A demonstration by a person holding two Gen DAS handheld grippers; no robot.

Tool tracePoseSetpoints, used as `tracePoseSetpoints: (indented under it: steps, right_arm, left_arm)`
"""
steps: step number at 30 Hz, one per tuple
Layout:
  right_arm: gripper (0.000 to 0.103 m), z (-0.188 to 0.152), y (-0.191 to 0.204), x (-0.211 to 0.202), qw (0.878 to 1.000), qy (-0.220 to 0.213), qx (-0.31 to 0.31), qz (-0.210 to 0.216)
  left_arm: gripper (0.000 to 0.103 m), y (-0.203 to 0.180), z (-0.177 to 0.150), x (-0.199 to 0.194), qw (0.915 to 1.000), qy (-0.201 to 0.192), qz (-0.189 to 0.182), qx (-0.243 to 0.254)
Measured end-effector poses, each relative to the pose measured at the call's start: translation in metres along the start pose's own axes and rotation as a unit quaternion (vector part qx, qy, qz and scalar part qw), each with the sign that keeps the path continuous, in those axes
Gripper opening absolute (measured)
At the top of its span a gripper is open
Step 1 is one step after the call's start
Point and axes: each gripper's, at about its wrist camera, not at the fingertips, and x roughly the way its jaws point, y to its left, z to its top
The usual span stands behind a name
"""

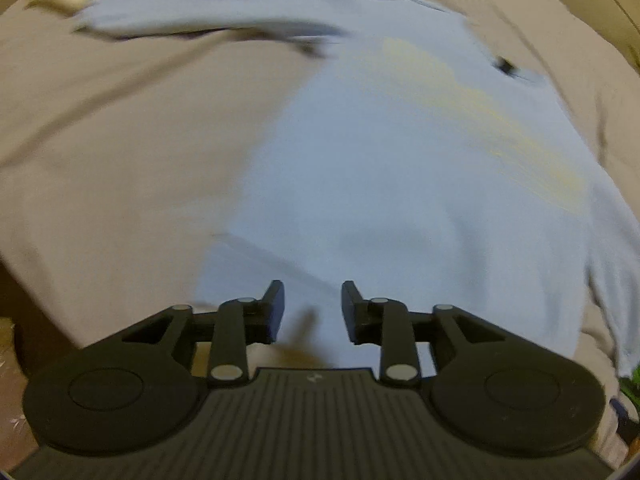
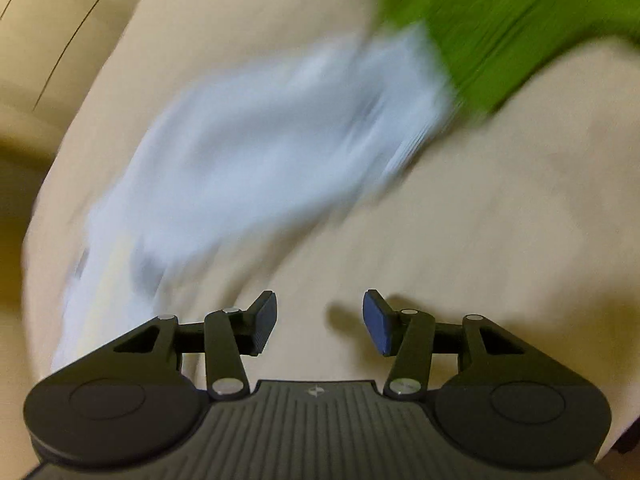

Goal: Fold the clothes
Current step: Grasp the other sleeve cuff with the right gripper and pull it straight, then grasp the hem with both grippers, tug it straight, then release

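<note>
- Where the left wrist view looks down, a pale blue shirt (image 1: 380,168) lies spread on a beige sheet (image 1: 120,152), filling the centre and right of the frame.
- Sleeve (image 1: 208,4): stretches across the upper left of the frame, its edge lifted slightly off the sheet.
- Print (image 1: 480,120): faint yellow, right of centre on the shirt; blurred, form unreadable.
- Tag (image 1: 505,65): small and dark, upper right, near the neckline.
- Left gripper (image 1: 313,312): lower centre, fingers spread, nothing between them; it sits over the shirt's near hem.
- Right gripper (image 2: 319,322): lower centre of the right wrist view, fingers spread and empty, over bare sheet (image 2: 500,240).
- Shirt (image 2: 248,152) in the right wrist view: blurred, running from lower left to upper centre, to the left of the gripper.
- Green cloth (image 2: 512,20): upper right of the right wrist view, meeting the shirt's far end; whether it overlaps the shirt cannot be told through the blur.
</note>
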Motion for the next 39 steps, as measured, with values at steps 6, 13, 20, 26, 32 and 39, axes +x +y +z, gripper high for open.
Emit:
tracePoseSetpoints:
  steps: [6,13,20,26,32,39]
  right_arm:
    - [0.06,-0.087,0.045,0.031,0.995,0.075,-0.053,0.048]
    - [0.049,-0.112,0.069,0.06,0.997,0.043,-0.058,0.028]
    - [0.006,-0.131,0.09,0.037,0.996,-0.002,-0.083,0.025]
    - [0.007,-0.139,0.093,0.05,0.993,0.014,-0.114,-0.034]
    - [0.032,-0.148,0.126,0.054,0.973,0.008,-0.185,-0.138]
    - [0.032,-0.151,0.177,0.071,0.93,-0.058,-0.324,-0.163]
  left_arm:
    - [0.044,0.06,0.006,0.022,0.998,0.005,-0.026,-0.058]
    - [0.048,0.077,0.011,0.067,0.9951,0.026,-0.081,-0.049]
    - [0.002,0.084,0.008,0.035,0.9899,-0.011,-0.137,0.037]
    - [0.005,0.081,-0.003,0.034,0.9891,-0.015,-0.092,0.114]
    - [0.015,0.06,-0.002,0.03,0.9892,-0.032,0.023,0.141]
    - [0.016,0.014,-0.012,0.012,0.9684,-0.087,-0.007,0.233]
